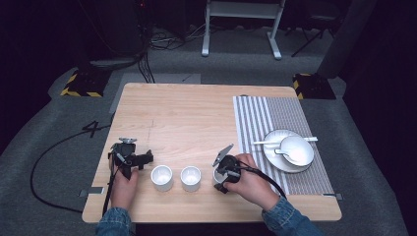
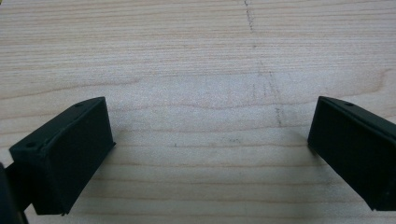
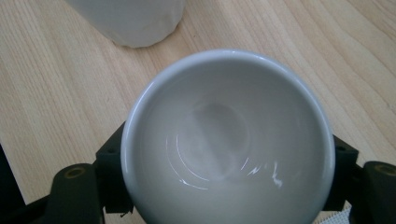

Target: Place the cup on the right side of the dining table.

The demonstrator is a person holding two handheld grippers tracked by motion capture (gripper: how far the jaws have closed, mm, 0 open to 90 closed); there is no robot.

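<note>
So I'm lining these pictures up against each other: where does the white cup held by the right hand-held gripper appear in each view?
High view: the held cup peeks out at lower centre, under the right hand-held gripper, right of two other cups.
Left gripper view: not in it; open jaws over bare wood.
Right gripper view: the cup fills the centre, jaws on both sides.
Shared landmark: the wooden table.

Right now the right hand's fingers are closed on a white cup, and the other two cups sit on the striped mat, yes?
Not quite. The two other cups stand on the bare wooden table, left of the mat, as the high view shows. The right fingers do grip a cup.
</note>
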